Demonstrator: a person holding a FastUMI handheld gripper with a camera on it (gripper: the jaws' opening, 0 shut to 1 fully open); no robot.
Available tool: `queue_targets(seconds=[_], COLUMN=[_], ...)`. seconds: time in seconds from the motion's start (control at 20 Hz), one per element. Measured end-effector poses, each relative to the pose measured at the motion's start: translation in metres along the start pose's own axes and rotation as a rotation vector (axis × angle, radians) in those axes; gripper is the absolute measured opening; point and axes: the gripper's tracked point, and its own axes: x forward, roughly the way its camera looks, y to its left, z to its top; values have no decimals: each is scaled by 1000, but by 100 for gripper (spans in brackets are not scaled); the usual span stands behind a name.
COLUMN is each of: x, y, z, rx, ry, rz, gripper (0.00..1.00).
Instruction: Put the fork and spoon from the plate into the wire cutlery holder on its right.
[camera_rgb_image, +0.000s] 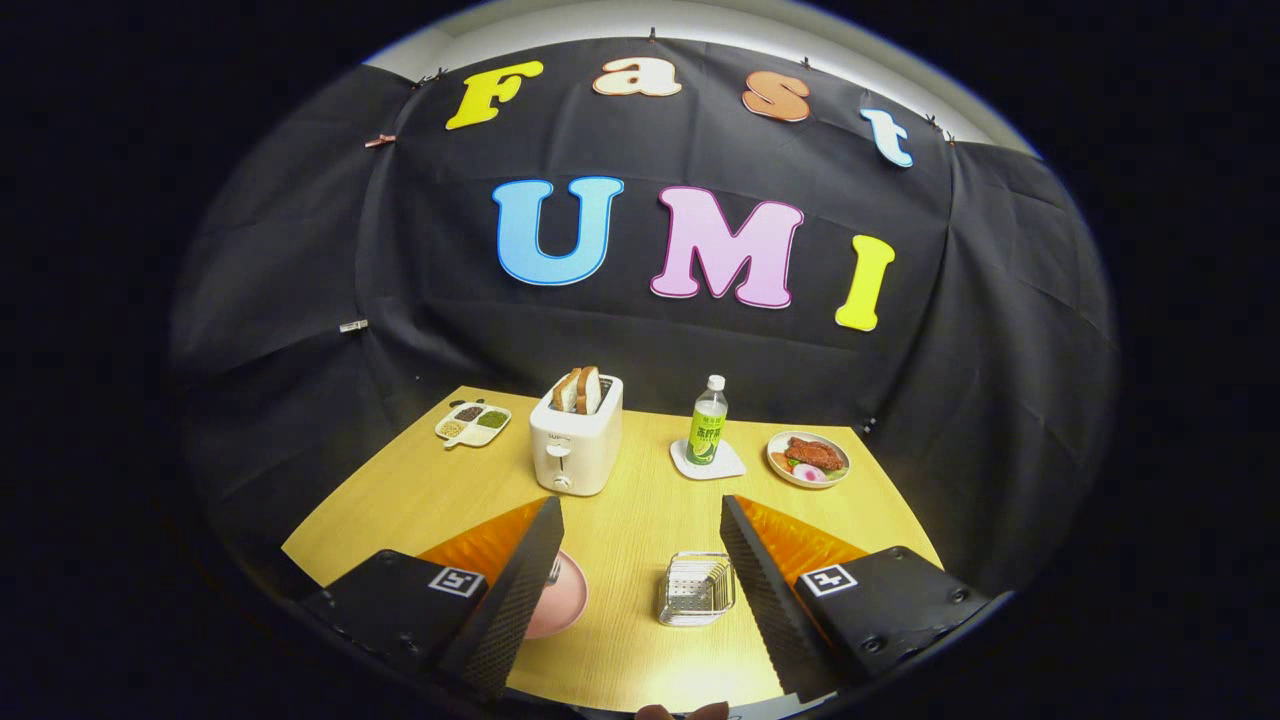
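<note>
Cutlery for this job lies on the pink plate (562, 598), though almost all of that plate is hidden behind the gripper's left finger (505, 600); only a small glint of metal (553, 572) shows at the finger's edge, and whether it is the fork or the spoon cannot be told. Taking the plate as the landmark, the wire cutlery holder (696, 588) stands just to its right on the wooden table (630, 520), apart from the plate and upright, a small clear-looking basket of thin wire. The gripper (640, 600) hangs above the near part of the table with its two fingers spread wide and nothing between them: the left finger covers the plate's left part, while the right finger (765, 590) stands just right of the holder, its inner edge overlapping the holder's right side in the view. Beyond the plate, farther back on the table, a white toaster (577, 440) holds two slices of bread (579, 390) upright in its slots. Left of the toaster and well behind the plate lies a small divided dish (472, 423) with dark and green fillings. Behind the holder, a green-labelled bottle (708, 421) stands on a white coaster (708, 462), and right of that sits a round dish of food (808, 458), the farthest from the plate.
</note>
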Motion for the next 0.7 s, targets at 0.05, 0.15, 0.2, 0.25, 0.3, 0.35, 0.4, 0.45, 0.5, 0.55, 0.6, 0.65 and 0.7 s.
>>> queue_targets(seconds=[0.05,0.15,0.2,0.25,0.3,0.35,0.4,0.45,0.5,0.55,0.6,0.65,0.7], x=[1,2,3,4,6,8,8,9,11,16,18,23,27], y=[1,3,6,12,24,34,43,52,61,71,79,85,91], z=[-1,0,-1,-4,-9,-17,-25,-35,-46,-58,-72,-88,-101], rx=[-1,-1,1,8,18,27,37,47,55,60,61,56,57], ry=[5,12,21,40,77,121,171,222,273,324,378,429,479], rz=[6,16,26,53,96,132,167,200,228,254,274,290,303], gripper=[98,98,98,98,98,98,98,98,98,98,98,97,96])
